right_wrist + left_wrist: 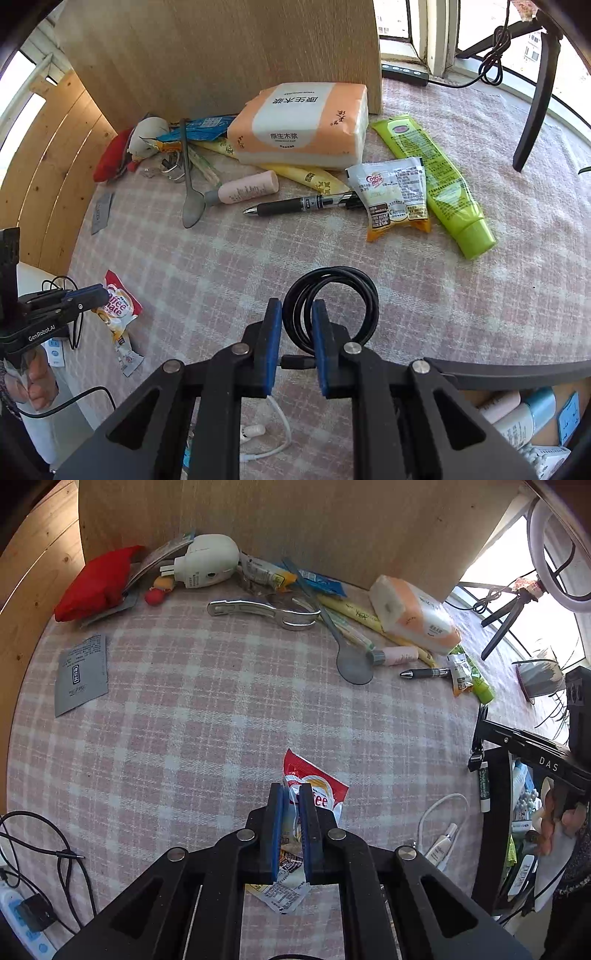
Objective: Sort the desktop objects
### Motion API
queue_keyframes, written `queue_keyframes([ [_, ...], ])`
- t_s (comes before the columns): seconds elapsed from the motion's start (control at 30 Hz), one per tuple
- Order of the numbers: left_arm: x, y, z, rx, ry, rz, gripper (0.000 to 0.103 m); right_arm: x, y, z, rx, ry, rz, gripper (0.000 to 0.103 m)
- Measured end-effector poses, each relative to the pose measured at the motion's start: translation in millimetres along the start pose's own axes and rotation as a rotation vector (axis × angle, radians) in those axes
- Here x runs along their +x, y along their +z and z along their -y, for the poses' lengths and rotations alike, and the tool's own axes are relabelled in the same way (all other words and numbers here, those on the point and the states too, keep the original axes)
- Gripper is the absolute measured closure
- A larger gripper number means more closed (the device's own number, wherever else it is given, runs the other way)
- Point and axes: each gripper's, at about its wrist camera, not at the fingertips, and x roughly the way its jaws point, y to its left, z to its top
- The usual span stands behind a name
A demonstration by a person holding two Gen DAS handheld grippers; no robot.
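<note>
Left wrist view gives me my left claw (291, 801) pinching a red creamer sachet (314, 786), the pads pressed together on it; its long axis runs along the fingers, red top edge pointing away from me toward the far clutter, white end trailing under the claw. In the right wrist view my right claw (295, 321) is pinching a coiled black cable (332, 306), the loops standing out ahead of the pads and the plug end lying crosswise between them. Both sit over a pink-and-white checked tabletop (192, 709), backed by a wooden board (221, 51) with bright windows to the right. Along that board I count one tissue pack (303, 125), one spoon (192, 206), one black pen (295, 205), one green tube (439, 184), one pink tube (247, 188), and a second creamer sachet (395, 195) lying flat beside the pen.
</note>
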Motion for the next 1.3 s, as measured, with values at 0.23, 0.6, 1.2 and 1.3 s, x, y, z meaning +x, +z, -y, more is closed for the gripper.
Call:
queue_keyframes([
  [0.23, -25.1, 15.3, -25.3, 0.069, -0.028, 0.039, 0.095, -37.2, -1.0, -8.9, -0.003, 0.045, 0.077, 0.1],
  [0.6, -24.8, 17.2, -4.1, 0.102, -0.054, 0.057, 0.095, -3.1, 5.8, 5.1, 0.068, -0.009, -0.015, 0.051],
  [1.2, -23.9, 14.0, -0.1, 0.068, -0.122, 0.043, 0.095, 45.6, 17.8, -10.2, -0.015, -0.132, -0.032, 0.087],
  [1.3, -27.9, 11.4, 12.8, 0.1, -0.125, 0.05, 0.095, 32.8, 9.8, -2.6, 0.002, -0.113, -0.018, 0.097],
])
